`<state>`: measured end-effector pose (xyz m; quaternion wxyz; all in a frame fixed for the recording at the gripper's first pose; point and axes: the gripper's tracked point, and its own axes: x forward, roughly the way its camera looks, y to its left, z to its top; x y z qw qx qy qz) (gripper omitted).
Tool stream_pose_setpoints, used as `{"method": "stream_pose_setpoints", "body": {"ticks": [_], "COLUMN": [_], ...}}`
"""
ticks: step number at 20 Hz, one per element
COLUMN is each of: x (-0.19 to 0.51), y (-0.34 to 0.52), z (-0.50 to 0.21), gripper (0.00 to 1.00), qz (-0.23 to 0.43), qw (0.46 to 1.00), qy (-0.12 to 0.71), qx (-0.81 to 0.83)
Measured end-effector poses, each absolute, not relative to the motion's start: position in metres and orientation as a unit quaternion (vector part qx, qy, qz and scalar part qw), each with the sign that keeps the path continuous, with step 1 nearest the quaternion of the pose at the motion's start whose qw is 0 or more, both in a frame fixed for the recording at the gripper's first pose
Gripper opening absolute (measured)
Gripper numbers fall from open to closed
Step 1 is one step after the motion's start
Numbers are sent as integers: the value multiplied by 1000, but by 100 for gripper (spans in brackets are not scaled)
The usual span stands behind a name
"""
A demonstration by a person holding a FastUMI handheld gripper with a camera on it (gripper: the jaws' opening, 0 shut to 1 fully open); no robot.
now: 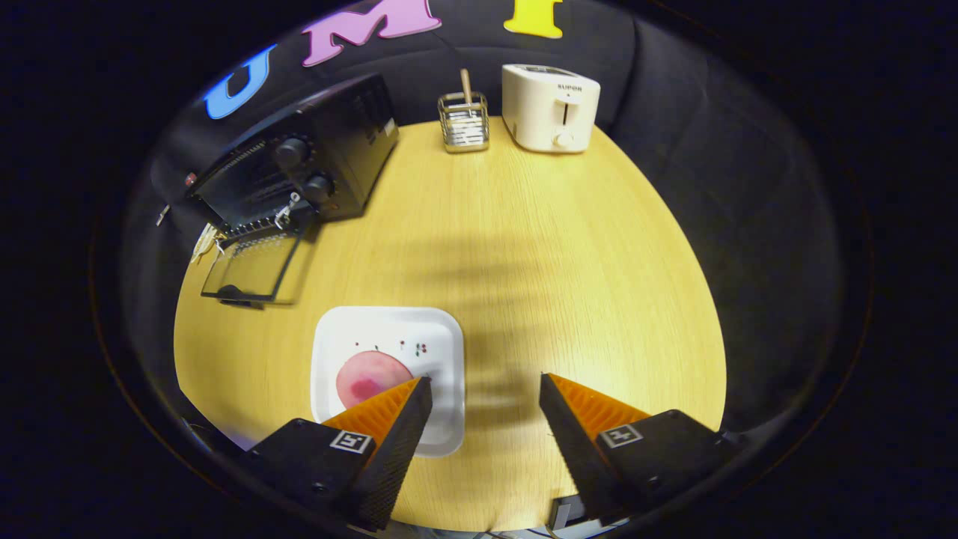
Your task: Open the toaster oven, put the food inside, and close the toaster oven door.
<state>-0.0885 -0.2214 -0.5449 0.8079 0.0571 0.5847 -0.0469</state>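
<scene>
We look down along our orange-and-black two-finger claw (485, 389), which hangs above the round pale wooden counter (569, 269) with its fingers (404, 419) spread wide and nothing between them. The square white plate (441, 352) serves as our landmark. On it lies the food, a round pinkish slice with a darker red patch (367, 378), partly covered from our angle by the tip of the left finger; whether that finger touches the plate or merely hovers over it, we cannot tell. A few small dark specks (412, 346) dot the plate just beyond the slice. The right finger sits off to the right of the plate, over bare wood, where a soft shadow crosses the counter.

Beyond the plate and to its left stands the black toaster oven with two round knobs (299, 168), at the counter's far left rim. Its glass door (251, 269) is already dropped open, lying roughly flat and reaching toward the plate, with the dark handle at its near edge. The oven's rack shows as a dim grille inside.

Well beyond the plate, at the far rim of the counter, stands a small wire-mesh holder with a wooden stick upright in it (464, 120). Just to the right of the holder sits a cream-white pop-up toaster (550, 108), its lever slot facing us.
</scene>
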Motion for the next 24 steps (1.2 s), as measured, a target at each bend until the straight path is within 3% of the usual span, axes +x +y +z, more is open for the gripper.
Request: {"method": "stream_pose_setpoints", "body": {"ticks": [2, 3, 8, 12, 14, 16, 18, 24], "x": [-86, -86, -91, -90, -87, -86, -86, -88], "y": [-220, -219, -212, -201, -198, -199, -199, -199], "z": [-557, -562, -577, -581, -582, -578, -580, -580], "gripper": [68, 64, 64, 56, 20, 21, 7, 7], "qz": [-45, -43, -35, -41, -34, -23, -23, 2], "qw": [802, 800, 782, 766, 760, 753, 743, 709], "qy": [591, 595, 621, 639, 647, 656, 663, 681], "qx": [67, 68, 43, 56, 57, 50, 87, 181]}}
